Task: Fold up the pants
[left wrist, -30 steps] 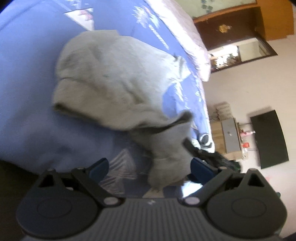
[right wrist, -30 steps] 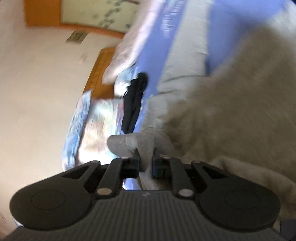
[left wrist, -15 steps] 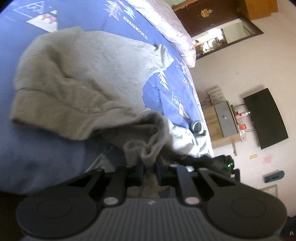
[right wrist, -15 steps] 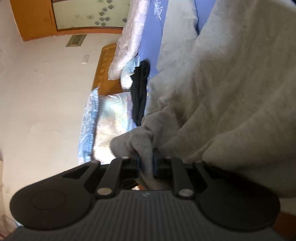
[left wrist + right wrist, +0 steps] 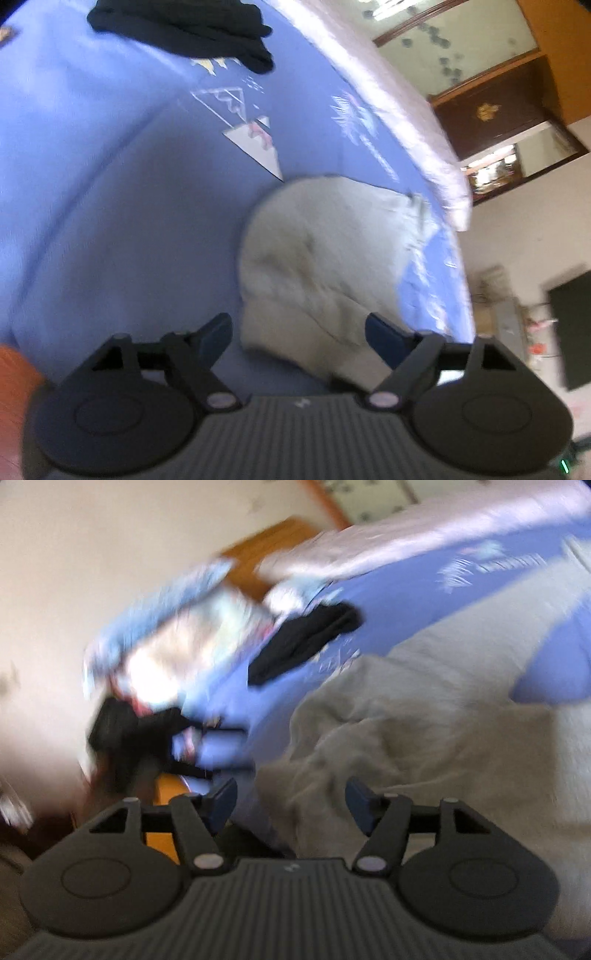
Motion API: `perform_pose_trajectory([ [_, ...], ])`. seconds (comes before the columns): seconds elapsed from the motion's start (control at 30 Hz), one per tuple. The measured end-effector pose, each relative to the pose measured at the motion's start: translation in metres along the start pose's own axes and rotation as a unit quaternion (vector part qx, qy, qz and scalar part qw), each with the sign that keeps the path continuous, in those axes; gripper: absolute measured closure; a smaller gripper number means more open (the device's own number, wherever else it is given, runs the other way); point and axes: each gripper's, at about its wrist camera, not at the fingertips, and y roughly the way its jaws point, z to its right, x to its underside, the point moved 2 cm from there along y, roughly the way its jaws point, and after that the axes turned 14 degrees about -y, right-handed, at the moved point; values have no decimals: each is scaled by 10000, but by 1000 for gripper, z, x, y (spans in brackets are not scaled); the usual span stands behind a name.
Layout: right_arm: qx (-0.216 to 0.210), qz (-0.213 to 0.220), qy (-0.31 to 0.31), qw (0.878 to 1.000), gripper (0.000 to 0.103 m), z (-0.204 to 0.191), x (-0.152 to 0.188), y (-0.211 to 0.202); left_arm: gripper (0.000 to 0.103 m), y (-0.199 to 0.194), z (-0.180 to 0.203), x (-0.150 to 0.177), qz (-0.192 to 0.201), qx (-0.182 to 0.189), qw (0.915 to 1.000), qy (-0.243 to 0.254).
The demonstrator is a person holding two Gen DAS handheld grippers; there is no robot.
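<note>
Grey sweatpants lie bunched on a blue patterned bedsheet. My left gripper is open and empty, its fingers spread over the near edge of the pants. In the right wrist view the same grey pants spread rumpled across the bed. My right gripper is open and empty, just above a crumpled fold at the pants' near edge. Both views are blurred by motion.
A black garment lies on the sheet at the far side; it also shows in the right wrist view. Pale pink bedding runs along the bed's far edge. A patterned pillow and wooden headboard stand beyond.
Both grippers were shut on the grey pants half a second ago; both have opened and let go. The pants now lie on the bed and both cameras have swung.
</note>
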Motion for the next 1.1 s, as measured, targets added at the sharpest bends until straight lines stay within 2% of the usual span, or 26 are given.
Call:
perform_pose_trajectory([
  [0.03, 129, -159, -321, 9993, 30, -7, 2, 7, 12, 9, 3, -4, -44, -53, 10000, 43],
  [0.1, 321, -470, -812, 9951, 29, -15, 9, 22, 14, 29, 7, -5, -255, -147, 9993, 220],
  [0.13, 410, -637, -968, 9924, 30, -15, 12, 31, 39, 45, 10, -3, -414, -323, 9980, 355],
  [0.17, 456, -790, -1090, 9899, 33, -15, 16, 41, 59, 56, 9, -1, -574, -489, 9960, 470],
  [0.2, 503, -938, -1198, 9871, 56, -14, 20, 48, 81, 64, 13, -1, -531, -689, 9943, 619],
  [0.23, 621, -1151, -1286, 9830, 81, -11, 23, 59, 88, 69, 18, -4, -656, -727, 9930, 659],
  [0.27, 676, -1262, -1180, 9826, 82, -5, 22, 66, 88, 68, 21, -13, -789, -660, 9933, 528],
  [0.33, 508, -1023, -691, 9910, 85, 6, 3, 59, 89, 45, 31, -41, -585, -379, 9969, 374],
  [0.43, 67, -82, -245, 9996, 85, 15, -42, 28, 89, -17, 68, -89, 75, 201, 9982, 554],
  [0.5, -486, 586, -39, 9971, 85, 19, -65, 14, 89, -53, 92, -112, 440, 581, 9947, 726],
  [0.53, -683, 846, -21, 9941, 85, 18, -75, 14, 89, -71, 104, -123, 655, 639, 9920, 868],
  [0.6, -819, 1010, -111, 9915, 84, 11, -89, 34, 89, -88, 117, -137, 1037, 429, 9869, 1161],
  [0.67, -810, 729, -299, 9936, 78, 1, -89, 83, 87, -85, 117, -150, 1379, -124, 9801, 1422],
  [0.73, -624, 236, -442, 9968, 54, -4, -75, 139, 80, -61, 96, -166, 1394, -845, 9770, 1378],
  [0.8, -490, -584, -810, 9938, 53, -5, -53, 189, 79, -31, 53, -177, 1192, -1578, 9758, 929],
  [0.83, -290, -932, -925, 9909, 53, -2, -43, 201, 79, -25, 35, -178, 1133, -1771, 9750, 726],
  [0.87, -246, -912, -865, 9918, 53, 4, -38, 198, 78, -22, 14, -177, 1077, -1797, 9764, 520],
  [0.93, -569, -513, -495, 9958, 54, 24, -38, 167, 71, -25, -17, -174, 986, -1639, 9813, 204],
  [0.97, -592, -335, -318, 9972, 54, 36, -39, 149, 69, -26, -29, -172, 996, -1590, 9822, 33],
  [1.03, -415, 25, -37, 9991, 53, 65, -43, 108, 69, -30, -41, -172, 1008, -1391, 9848, -274],
  [1.1, 65, 235, 171, 9996, 53, 102, -47, 72, 69, -38, -42, -169, 1039, -980, 9888, -438],
])
